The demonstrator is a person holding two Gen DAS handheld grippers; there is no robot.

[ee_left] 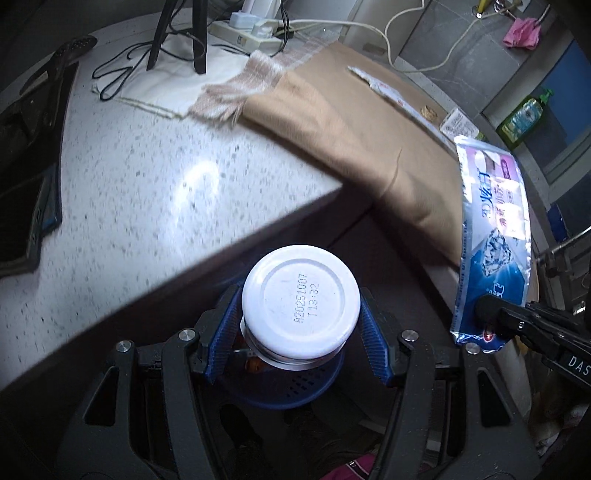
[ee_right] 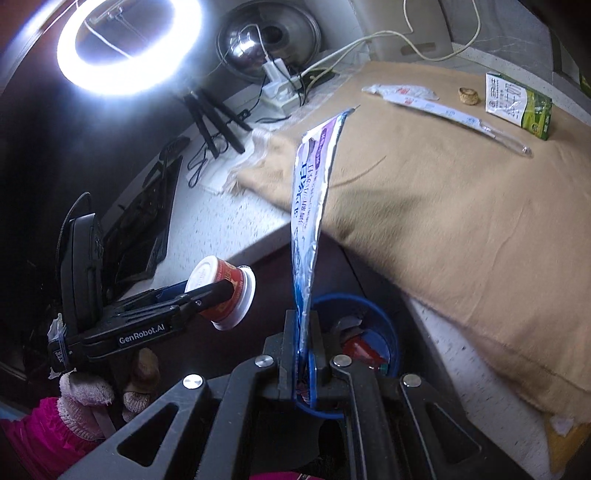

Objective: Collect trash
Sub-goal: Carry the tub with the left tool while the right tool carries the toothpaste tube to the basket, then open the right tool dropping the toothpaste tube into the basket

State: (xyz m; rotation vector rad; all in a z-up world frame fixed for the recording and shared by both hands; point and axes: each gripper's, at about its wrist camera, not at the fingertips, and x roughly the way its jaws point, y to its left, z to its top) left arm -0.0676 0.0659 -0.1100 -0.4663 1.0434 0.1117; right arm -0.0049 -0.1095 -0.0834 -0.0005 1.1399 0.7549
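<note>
My left gripper point(ee_left: 299, 325) is shut on a small jar point(ee_left: 301, 301) with a white base and red label, held off the counter edge above a blue bin point(ee_left: 295, 384). The jar point(ee_right: 227, 291) and left gripper point(ee_right: 218, 291) also show in the right wrist view. My right gripper point(ee_right: 303, 332) is shut on a flat blue and silver foil wrapper point(ee_right: 314, 192), held upright over the blue bin point(ee_right: 388, 317), which holds several scraps. The wrapper point(ee_left: 491, 236) and right gripper point(ee_left: 487, 314) show at the right of the left wrist view.
A tan cloth point(ee_right: 461, 221) covers the speckled counter point(ee_left: 147, 184). On it lie a torn white wrapper point(ee_right: 436, 107), a small cork-like cap point(ee_right: 468, 96) and a green packet point(ee_right: 517, 105). A ring light point(ee_right: 129, 44), power strip point(ee_left: 251, 35) and cables stand behind.
</note>
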